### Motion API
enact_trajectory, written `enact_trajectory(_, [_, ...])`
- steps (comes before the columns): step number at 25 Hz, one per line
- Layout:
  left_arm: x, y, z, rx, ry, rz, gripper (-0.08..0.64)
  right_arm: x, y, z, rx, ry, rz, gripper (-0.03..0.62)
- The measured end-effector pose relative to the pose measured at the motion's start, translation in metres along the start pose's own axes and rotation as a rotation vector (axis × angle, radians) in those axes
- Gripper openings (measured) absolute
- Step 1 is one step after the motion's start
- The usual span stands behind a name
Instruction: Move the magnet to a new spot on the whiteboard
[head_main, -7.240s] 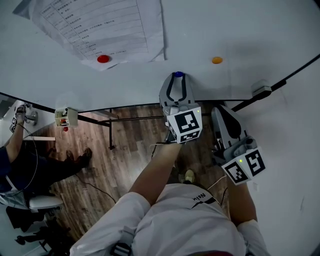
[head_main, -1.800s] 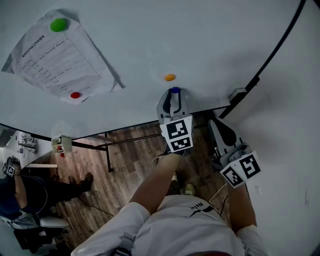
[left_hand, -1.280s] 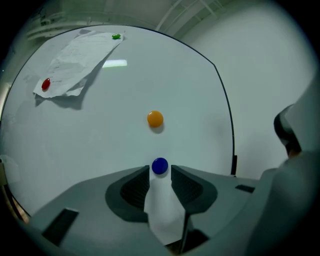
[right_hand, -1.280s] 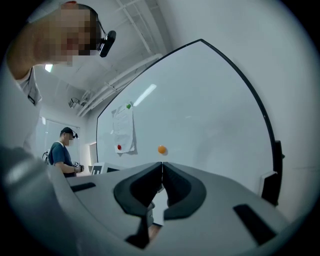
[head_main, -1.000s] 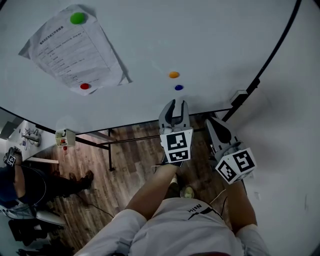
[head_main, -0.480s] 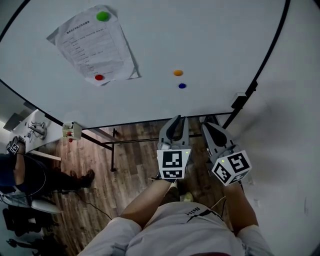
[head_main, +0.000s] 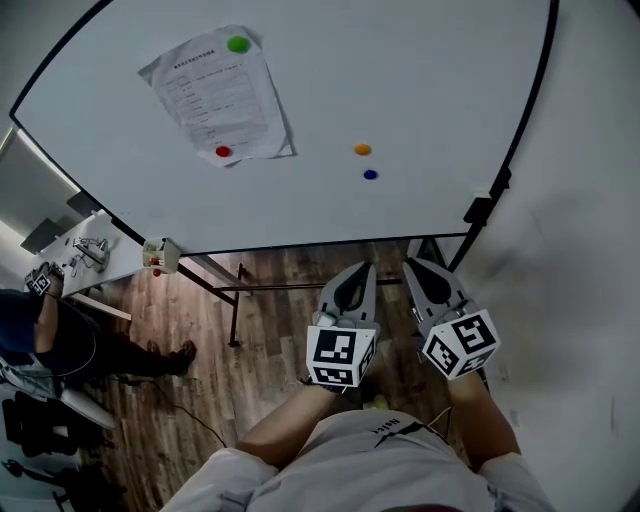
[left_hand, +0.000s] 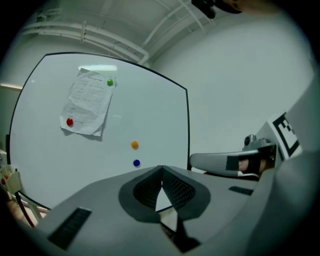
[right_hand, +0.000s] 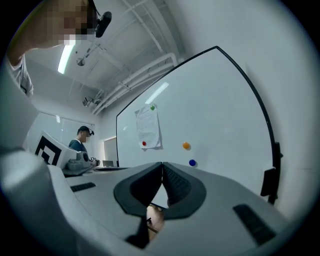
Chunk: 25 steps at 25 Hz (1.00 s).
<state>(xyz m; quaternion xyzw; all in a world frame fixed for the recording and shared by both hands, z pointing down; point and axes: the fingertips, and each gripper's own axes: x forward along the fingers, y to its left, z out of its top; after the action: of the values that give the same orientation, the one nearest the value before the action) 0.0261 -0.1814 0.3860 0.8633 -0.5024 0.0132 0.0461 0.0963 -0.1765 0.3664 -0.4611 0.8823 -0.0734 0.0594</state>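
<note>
The left tongs (head_main: 356, 270), just closed, and right tongs (head_main: 418, 268) are together, empty; the small round blue magnet (head_main: 370, 174) could slip down the white whiteboard (head_main: 430, 90) if weakly seated.

Paper sheet (head_main: 220, 100), wooden floor (head_main: 268, 335)

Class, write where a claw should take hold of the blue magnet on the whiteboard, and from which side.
Best grip the blue magnet by its round rim, coming straight at the whiteboard face. It is a small button lying flat, with the orange magnet close above, so pinch left and right.
</note>
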Motion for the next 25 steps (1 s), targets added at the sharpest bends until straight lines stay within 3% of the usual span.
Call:
enact_trajectory(5, [-0.024,-0.019,0.005,-0.052,0.004,-0.039,0.012,-0.018,0.014,0.004,0.004,0.015,0.016,0.014])
enact_trajectory(25, [-0.042,-0.028,0.006,-0.055,-0.016,-0.039,0.012,-0.021,0.035,0.0,-0.025,0.034,0.03,0.012])
